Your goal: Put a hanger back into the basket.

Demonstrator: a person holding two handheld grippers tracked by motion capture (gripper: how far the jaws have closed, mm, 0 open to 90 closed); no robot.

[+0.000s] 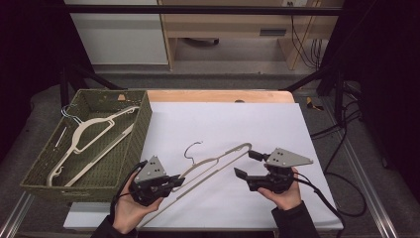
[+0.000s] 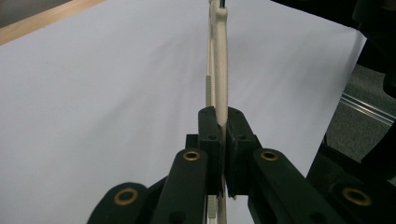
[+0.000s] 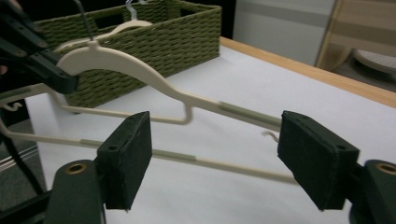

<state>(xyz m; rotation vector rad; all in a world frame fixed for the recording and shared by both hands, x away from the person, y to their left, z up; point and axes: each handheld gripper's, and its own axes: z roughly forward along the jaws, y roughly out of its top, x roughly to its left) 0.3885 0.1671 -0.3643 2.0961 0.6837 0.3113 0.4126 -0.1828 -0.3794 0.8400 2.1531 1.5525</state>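
Right, no brand, label or writing that I can read anywhere on the bench, so on to the hanger. My left gripper (image 1: pixel 171 182) has its jaws pressed together on the cream hanger (image 1: pixel 218 161), pinching its thin lower bar near the hanger's left end; in the left gripper view the bar (image 2: pixel 219 60) runs straight up from between the pads, over the white sheet (image 2: pixel 93 93). My right gripper (image 1: pixel 247 163) sits at the hanger's other end with its jaws spread wide, nothing pinched. In the right gripper view the hanger (image 3: pixel 135 70) lies beyond the two pads (image 3: pixel 133 154), its bars crossing the gap between them but touching neither as far as I can tell. The hanger is held tilted above the white sheet, metal hook (image 1: pixel 192 148) pointing away from me.

Count now: one hanger in my jaws, and two more cream hangers (image 1: pixel 94 134) lying in the green woven basket (image 1: pixel 141 129) at the left of the bench, with a thin wire one (image 1: pixel 69 115) at the basket's far left corner. One basket, one white sheet, two grippers.
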